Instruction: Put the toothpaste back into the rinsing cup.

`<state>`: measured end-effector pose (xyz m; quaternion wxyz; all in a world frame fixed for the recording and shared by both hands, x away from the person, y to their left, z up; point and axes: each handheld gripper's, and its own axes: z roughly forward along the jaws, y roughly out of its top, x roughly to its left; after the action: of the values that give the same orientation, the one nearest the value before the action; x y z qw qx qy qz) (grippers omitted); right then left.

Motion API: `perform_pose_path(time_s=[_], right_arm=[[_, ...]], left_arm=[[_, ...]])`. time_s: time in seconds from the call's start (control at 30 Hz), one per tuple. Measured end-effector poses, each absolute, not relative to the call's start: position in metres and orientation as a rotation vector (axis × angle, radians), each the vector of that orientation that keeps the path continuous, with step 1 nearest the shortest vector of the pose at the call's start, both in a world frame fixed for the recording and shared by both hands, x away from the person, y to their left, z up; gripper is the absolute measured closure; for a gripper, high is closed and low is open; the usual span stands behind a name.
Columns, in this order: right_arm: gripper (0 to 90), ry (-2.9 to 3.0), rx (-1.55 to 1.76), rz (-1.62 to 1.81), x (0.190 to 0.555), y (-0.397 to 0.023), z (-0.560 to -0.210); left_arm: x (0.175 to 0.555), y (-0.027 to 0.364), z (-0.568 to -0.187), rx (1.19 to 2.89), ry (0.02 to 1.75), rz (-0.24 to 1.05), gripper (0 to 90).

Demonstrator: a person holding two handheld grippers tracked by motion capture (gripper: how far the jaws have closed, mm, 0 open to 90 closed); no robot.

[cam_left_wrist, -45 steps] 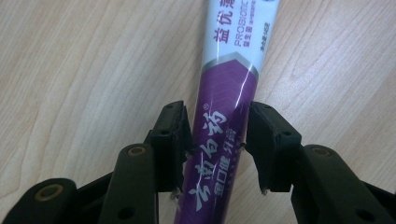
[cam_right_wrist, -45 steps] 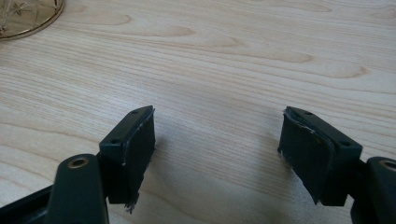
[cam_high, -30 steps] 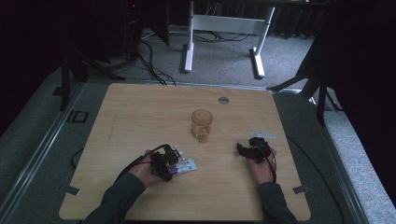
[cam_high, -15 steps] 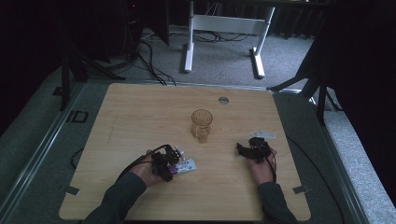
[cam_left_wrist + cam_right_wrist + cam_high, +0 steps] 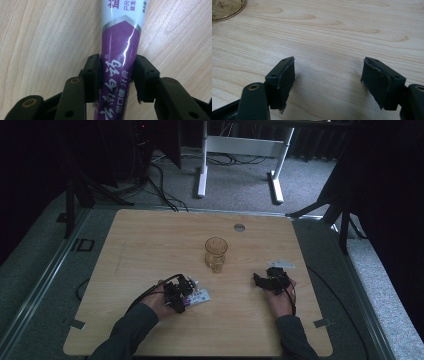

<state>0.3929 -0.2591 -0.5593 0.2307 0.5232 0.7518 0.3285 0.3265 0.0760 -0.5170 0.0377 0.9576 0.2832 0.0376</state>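
Purple and white plastic, glossy: the tube (image 5: 120,57) lies flat on the wooden worktop (image 5: 150,240), near and left of middle, and my left claw (image 5: 117,75) has just been closing on it, its pads now against both sides of the purple end. I judge it light and soft, a toothpaste tube by the look of it, so it should give under pressure and the slick skin may slide if I pinch too lightly. A grip across the width, where I have it now, seems right to me; harder squeezing risks pushing paste toward the cap. I cannot see the cap from here. My right claw (image 5: 328,80) rests wide with nothing in it, low over bare wood to the right. Between and beyond them stands an amber glass (image 5: 216,254), well apart from the tube.
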Motion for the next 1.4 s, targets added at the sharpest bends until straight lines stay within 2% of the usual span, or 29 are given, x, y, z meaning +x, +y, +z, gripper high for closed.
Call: perform_pose_path(time_s=[0.3,0.5,1.4], right_arm=[[26.7,2.068,1.438,0.903,0.393,-0.259,-0.559],[26.7,2.068,1.438,0.903,0.393,-0.259,-0.559],[26.7,2.068,1.438,0.903,0.393,-0.259,-0.559]], left_arm=[[0.328,0.077,-0.513,2.932,0.897,0.102,69.8],[0.329,0.079,-0.511,2.923,0.925,0.077,72.0],[0.340,0.104,-0.498,2.778,1.097,0.115,73.2]])
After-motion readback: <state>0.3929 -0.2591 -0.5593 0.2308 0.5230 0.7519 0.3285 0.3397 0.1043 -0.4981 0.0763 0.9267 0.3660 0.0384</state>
